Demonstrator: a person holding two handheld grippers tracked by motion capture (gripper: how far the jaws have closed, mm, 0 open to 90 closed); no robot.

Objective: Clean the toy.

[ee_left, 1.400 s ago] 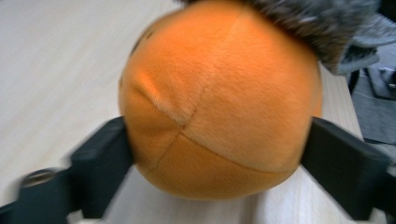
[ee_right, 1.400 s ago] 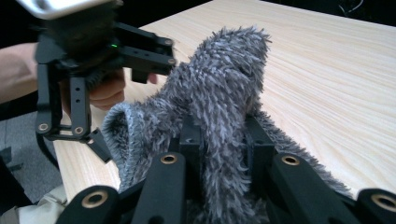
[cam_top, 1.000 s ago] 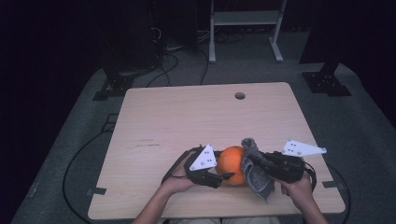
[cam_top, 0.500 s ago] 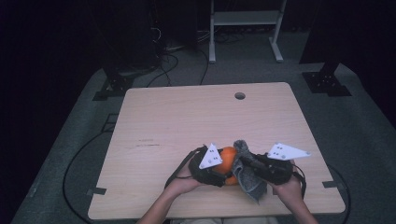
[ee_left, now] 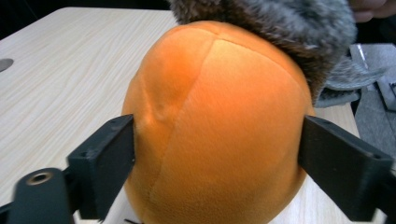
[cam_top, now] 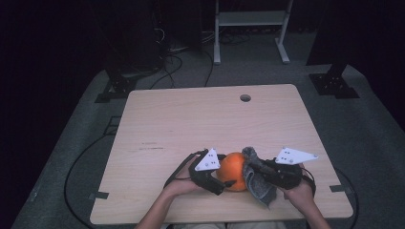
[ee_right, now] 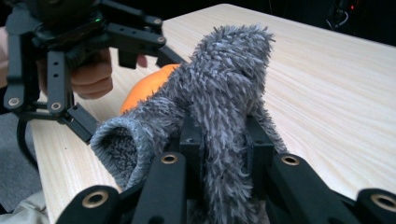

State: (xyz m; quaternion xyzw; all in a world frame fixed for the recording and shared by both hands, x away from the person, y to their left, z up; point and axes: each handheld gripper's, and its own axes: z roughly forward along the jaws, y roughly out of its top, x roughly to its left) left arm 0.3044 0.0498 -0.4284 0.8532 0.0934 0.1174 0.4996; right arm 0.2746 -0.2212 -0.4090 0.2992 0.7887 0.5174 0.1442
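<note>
The work in hand looks like wiping or covering the orange plush ball [cam_top: 234, 171] with the grey fuzzy cloth [cam_top: 255, 177], and it sits at the handover point between steadying and rubbing. The ball rests on the worktop [cam_top: 191, 119] near its near edge, a little right of centre, between the two hands. The left gripper [cam_top: 222, 181] straddles it from the left; its jaws have just been opening, and in the left gripper view they stand at either flank of the ball [ee_left: 215, 126], the left one at the plush and the right one at most grazing it, so I judge the ball released rather than squeezed. The right gripper [cam_top: 253, 168] has its jaws clenched on the cloth [ee_right: 219, 116], which drapes against the ball's right and top side. The next move probably calls for the left jaws either to re-grip or to back away leftward, since a loose round toy may roll when the cloth drags over it. Nothing else lies on the worktop apart from a cable hole [cam_top: 245, 98] at the far edge; the left gripper's own jaws crowd the cloth's path.
</note>
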